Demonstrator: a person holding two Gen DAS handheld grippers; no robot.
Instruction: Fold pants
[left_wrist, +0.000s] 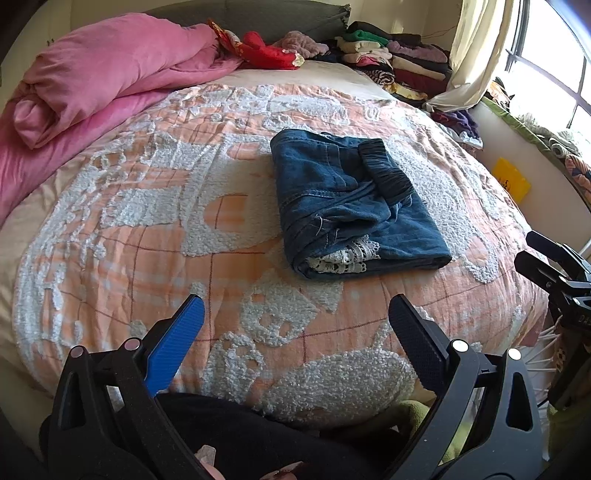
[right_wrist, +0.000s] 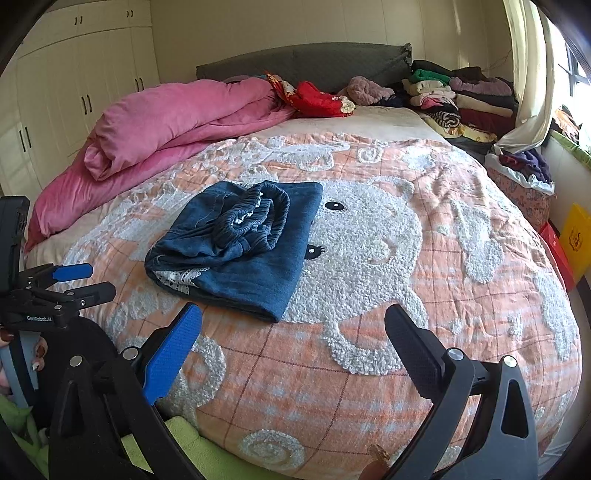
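The pants (left_wrist: 354, 199) lie folded in a compact bundle mid-bed (left_wrist: 147, 258) — task apparently done — both grippers, left (left_wrist: 295, 332) and right (right_wrist: 293, 332), hold their 2 fingers spread, empty.

Folded blue denim pants (left_wrist: 354, 201) lying mid-bed on the orange-and-white tufted bedspread (left_wrist: 147, 236); rolled pink duvet (left_wrist: 107, 74) far left, stacked folded clothes (left_wrist: 399, 61) far right by the headboard.

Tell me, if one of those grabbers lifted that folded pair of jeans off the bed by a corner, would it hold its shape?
Probably not. The jeans are soft denim folded in loose layers, so they would likely sag and unfold. The gathered waistband sits bunched on top and might slide off. Pushed across the nubbly bedspread, they would probably drag and wrinkle rather than glide.
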